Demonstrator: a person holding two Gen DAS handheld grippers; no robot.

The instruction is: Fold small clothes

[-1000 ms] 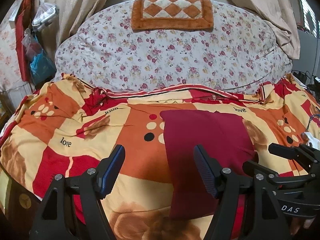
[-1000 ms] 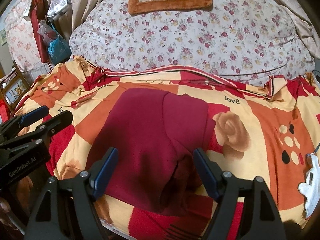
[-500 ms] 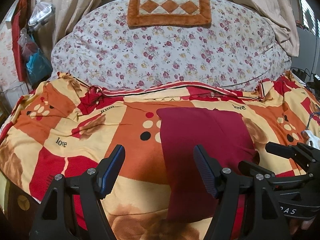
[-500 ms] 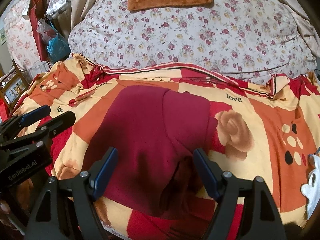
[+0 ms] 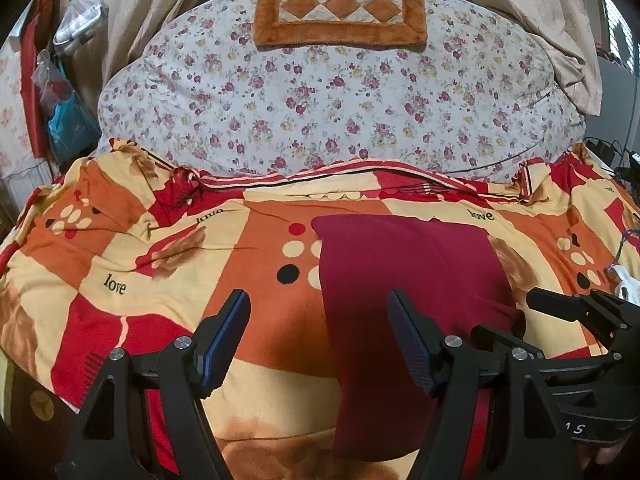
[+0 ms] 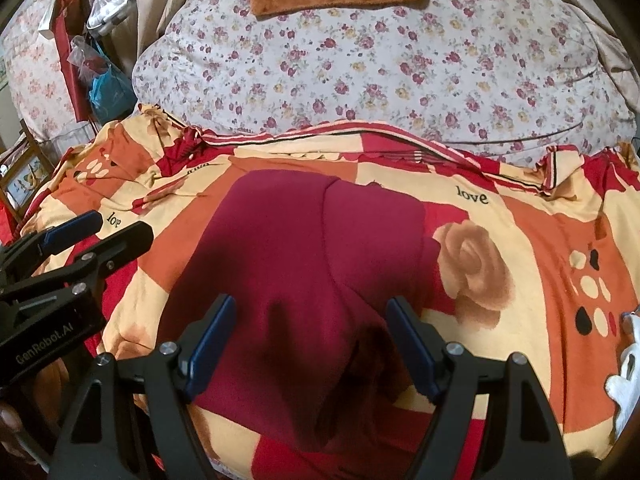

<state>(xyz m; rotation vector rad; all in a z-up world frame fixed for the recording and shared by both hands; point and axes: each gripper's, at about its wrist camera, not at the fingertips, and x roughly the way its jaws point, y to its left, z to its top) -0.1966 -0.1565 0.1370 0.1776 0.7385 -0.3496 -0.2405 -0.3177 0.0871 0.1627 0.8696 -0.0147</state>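
A dark red garment lies partly folded on the orange, red and cream blanket; in the right wrist view a fold line runs down its middle and its near end is bunched. My left gripper is open and empty, hovering over the blanket at the garment's left edge. My right gripper is open and empty above the garment's near end. Each gripper shows in the other's view: the right one, the left one.
A floral quilt with an orange checkered mat lies behind the blanket. Bags hang at the far left. A white object lies at the blanket's right edge. Cables sit at the far right.
Both grippers have drawn slightly back and up from the garment. Both stay open. The garment has not moved.
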